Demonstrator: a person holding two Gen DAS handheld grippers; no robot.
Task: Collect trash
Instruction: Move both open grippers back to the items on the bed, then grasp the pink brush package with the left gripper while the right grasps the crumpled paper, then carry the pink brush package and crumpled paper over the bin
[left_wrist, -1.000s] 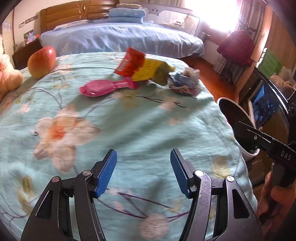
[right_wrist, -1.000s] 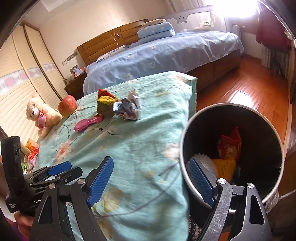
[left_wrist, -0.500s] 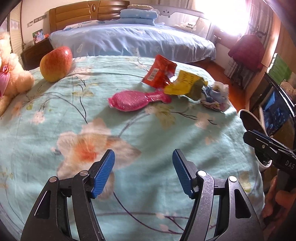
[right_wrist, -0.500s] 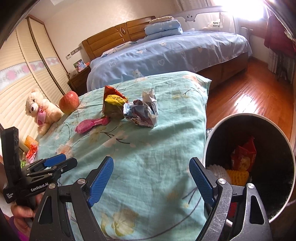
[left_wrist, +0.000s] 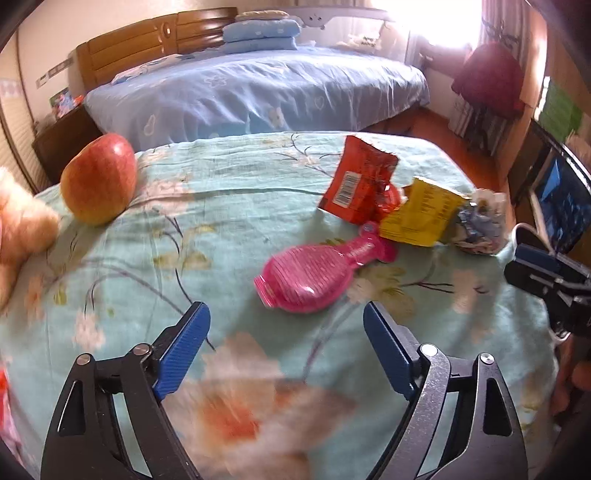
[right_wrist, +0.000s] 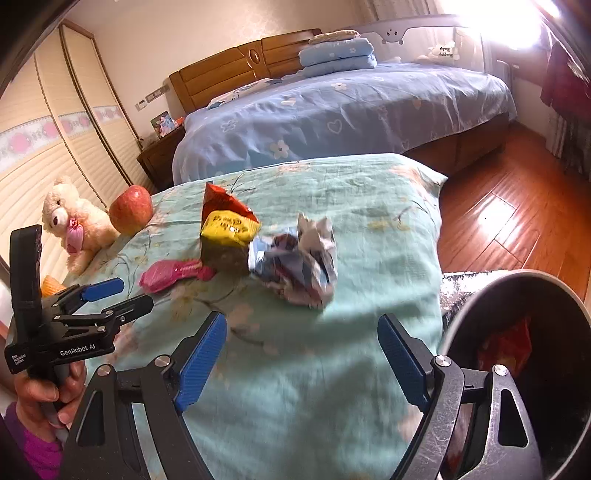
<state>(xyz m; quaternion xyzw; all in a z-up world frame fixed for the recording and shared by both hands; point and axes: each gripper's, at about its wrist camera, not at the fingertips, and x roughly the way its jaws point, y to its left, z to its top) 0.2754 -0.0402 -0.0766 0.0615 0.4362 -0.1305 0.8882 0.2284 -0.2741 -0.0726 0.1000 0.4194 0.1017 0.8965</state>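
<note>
Now your left tool (left_wrist: 284, 349) is nearer the pink brush (left_wrist: 314, 273), its jaws opening and empty; your right tool (right_wrist: 301, 354) stays wide, closer to the crumpled wrapper (right_wrist: 295, 269).

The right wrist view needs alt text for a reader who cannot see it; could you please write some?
The open, empty right gripper points at a crumpled wrapper on a floral quilt, beside yellow and red snack bags and a pink brush. A trash bin sits lower right; the left gripper, jaws opening, is at left.

three wrappers (left_wrist: 357, 184), one brush (left_wrist: 306, 273), one apple (left_wrist: 99, 183), one bin (right_wrist: 524, 332)
</note>
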